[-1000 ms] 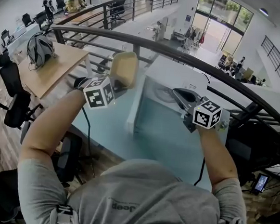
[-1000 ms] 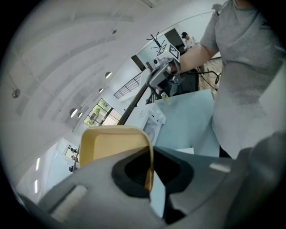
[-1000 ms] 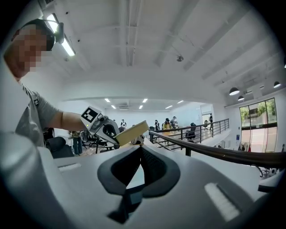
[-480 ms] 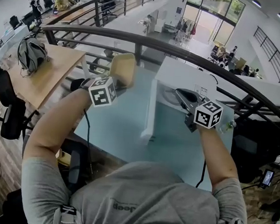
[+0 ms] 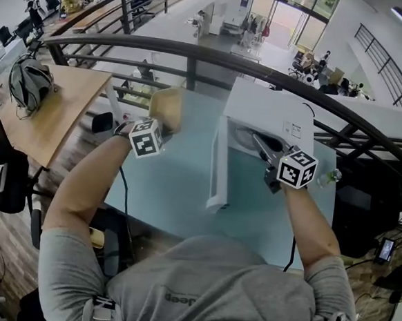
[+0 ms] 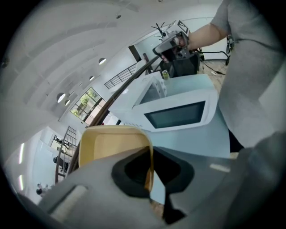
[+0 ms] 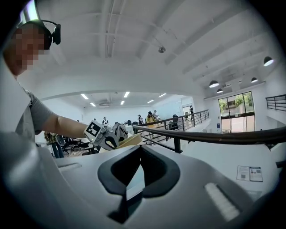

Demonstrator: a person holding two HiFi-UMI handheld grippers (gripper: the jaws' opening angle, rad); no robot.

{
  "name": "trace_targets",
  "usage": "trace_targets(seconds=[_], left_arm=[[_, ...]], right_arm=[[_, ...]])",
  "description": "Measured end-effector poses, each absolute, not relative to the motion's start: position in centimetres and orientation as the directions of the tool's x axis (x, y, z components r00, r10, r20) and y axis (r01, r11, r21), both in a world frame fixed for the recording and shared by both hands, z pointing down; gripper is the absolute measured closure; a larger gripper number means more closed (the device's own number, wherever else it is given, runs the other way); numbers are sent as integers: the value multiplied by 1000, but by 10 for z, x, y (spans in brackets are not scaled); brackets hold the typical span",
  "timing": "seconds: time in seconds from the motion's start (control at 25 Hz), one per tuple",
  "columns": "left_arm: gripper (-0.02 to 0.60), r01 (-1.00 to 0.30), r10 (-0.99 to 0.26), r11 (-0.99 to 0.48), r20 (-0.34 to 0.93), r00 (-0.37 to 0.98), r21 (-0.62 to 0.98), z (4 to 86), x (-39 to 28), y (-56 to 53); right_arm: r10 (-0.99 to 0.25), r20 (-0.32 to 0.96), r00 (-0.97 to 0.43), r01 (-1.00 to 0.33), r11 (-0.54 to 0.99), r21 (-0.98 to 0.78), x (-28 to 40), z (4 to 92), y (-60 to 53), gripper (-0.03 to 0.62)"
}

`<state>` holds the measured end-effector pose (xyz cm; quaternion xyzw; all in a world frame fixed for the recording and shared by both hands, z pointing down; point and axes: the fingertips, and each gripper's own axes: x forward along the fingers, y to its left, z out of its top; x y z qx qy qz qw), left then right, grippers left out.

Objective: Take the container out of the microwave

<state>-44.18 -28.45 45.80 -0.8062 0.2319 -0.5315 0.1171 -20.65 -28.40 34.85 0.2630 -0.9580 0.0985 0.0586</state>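
The left tool [image 5: 162, 122] stays clenched on the tan container [image 5: 167, 106], now a little further left of the open microwave [image 5: 274, 110]. The right tool [image 5: 258, 141] is closed and empty. Removal seems done.

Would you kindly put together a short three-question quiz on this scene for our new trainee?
1. True or false: the microwave door is shut.
2. The container is: A, inside the microwave; B, on top of the microwave; C, gripped by its rim in the left gripper.
3. Fill in: the right gripper has its jaws ____, with nothing between them.
Key: 1 false; 2 C; 3 shut.
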Motion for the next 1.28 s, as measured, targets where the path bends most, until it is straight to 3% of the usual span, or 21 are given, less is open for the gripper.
trace_targets(seconds=[0.44,1.28], left_arm=[[552,-252,-404,-906,869,284,-339,560,-462,-329],[552,-218,-288,-945,934,212,-242,712,-438,-345]], right_arm=[[-527,224,-820,-567,801,-190,-212,400,-309,589],[-539,333,-774,-626,730,-273,-186,485,-314,589]])
